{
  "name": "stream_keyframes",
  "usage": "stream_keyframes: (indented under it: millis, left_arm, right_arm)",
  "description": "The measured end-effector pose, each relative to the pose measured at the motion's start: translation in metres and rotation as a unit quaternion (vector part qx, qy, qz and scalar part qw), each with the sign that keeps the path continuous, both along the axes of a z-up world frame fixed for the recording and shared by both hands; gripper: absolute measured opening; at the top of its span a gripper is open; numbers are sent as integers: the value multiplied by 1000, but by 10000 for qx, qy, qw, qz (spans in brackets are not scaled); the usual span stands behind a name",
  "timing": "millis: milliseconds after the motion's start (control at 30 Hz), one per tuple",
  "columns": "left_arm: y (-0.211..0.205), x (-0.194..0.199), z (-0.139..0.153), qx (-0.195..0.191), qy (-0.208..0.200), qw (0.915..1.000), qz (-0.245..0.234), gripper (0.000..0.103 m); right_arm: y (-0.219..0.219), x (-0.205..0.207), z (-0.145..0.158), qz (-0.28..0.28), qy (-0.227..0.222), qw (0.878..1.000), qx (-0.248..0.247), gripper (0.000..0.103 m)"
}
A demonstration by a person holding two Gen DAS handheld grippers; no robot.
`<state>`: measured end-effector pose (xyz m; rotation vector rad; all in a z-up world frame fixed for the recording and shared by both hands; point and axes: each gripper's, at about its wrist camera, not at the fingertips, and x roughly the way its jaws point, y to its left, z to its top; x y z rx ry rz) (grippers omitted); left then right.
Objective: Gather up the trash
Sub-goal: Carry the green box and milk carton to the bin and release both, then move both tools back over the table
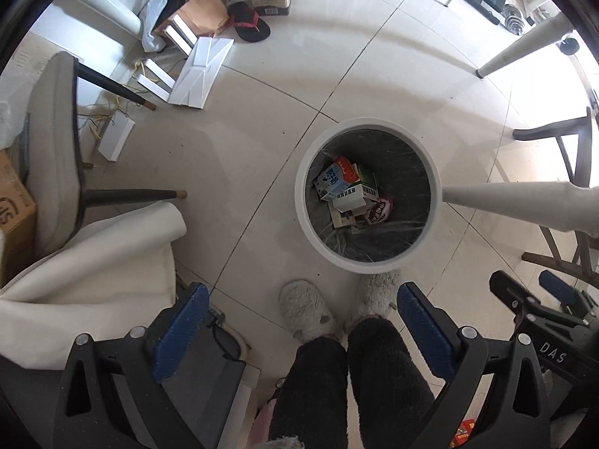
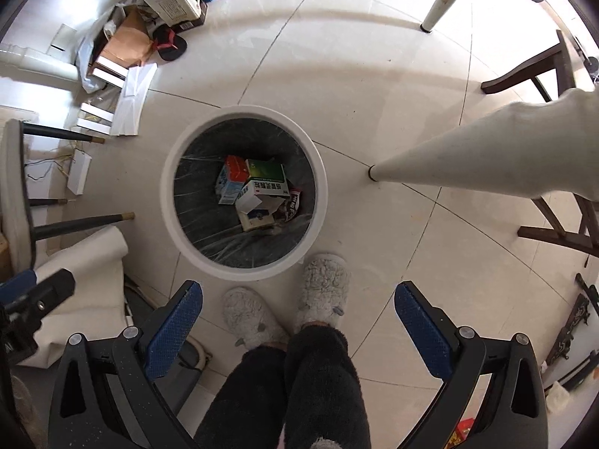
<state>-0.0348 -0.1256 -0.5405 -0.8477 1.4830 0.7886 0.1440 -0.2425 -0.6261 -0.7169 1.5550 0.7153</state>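
A round white trash bin (image 1: 310, 224) with a dark liner stands on the tiled floor; it also shows in the right wrist view (image 2: 168, 202). Inside lie several small cartons and wrappers (image 1: 348, 191) (image 2: 258, 191). My left gripper (image 1: 299, 321) is open and empty, held high above the floor, with the bin ahead and to the right. My right gripper (image 2: 299, 318) is open and empty, with the bin ahead and slightly left. The right gripper's fingers (image 1: 554, 288) show at the lower right of the left wrist view.
The person's slippered feet (image 2: 284, 303) stand just before the bin. A white table leg (image 2: 468, 153) is right of the bin. A chair (image 1: 56, 142) and white cloth (image 1: 93, 262) are on the left. Boxes, white packages (image 1: 202, 71) and a sandal (image 1: 249, 24) lie at the far left.
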Motion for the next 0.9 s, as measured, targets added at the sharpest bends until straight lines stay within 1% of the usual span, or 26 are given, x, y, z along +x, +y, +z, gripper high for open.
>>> stream_keyframes:
  millis: [167, 367, 667, 733, 900]
  left_arm:
    - [-9, -5, 39, 48, -80, 10000, 16, 103]
    - [-19, -11, 94, 126, -161, 9998, -49, 103]
    - [-30, -20, 184, 303, -421, 9986, -51, 103]
    - [-32, -20, 204, 371, -469, 9982, -90, 103]
    - [-34, -23, 248, 630, -609, 9960, -166, 103]
  right_arm:
    - [-7, -3, 45, 17, -127, 9998, 122, 103]
    - [-18, -6, 110, 2, -165, 9995, 274, 103]
    - [-32, -15, 229, 116, -231, 9982, 541, 103]
    - [-34, -17, 257, 135, -236, 9977, 623, 103]
    - [-36, -24, 316, 138, -277, 9958, 861, 103]
